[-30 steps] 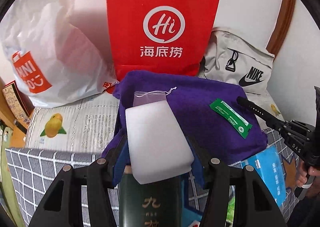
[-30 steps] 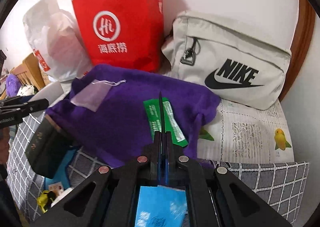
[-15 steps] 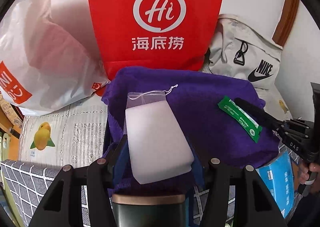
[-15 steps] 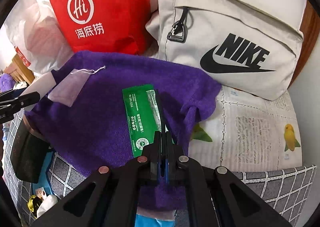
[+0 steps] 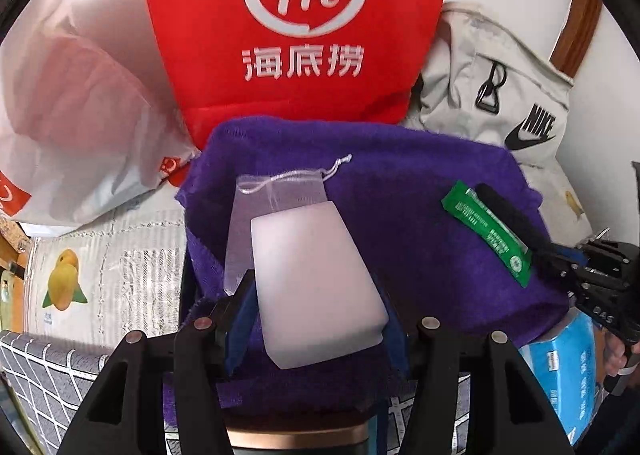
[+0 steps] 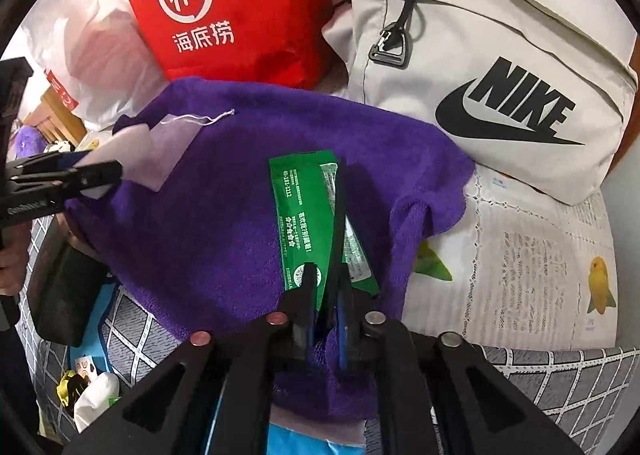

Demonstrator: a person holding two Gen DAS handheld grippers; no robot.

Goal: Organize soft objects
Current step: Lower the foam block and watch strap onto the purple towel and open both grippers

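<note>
One purple towel (image 5: 420,223) carries one green sachet (image 6: 308,223) near its right edge; right gripper (image 6: 325,215) opening astride it, left gripper (image 5: 316,295) half-open clamping one white sponge (image 5: 312,287).

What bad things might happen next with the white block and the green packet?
The left gripper grips the white sponge block only near its lower end; it may tilt or slip onto the purple towel. The right gripper is opening over the green packet; its fingers could snag towel instead.

Sheer pouch (image 5: 276,207) partly behind white block (image 5: 316,287)
</note>
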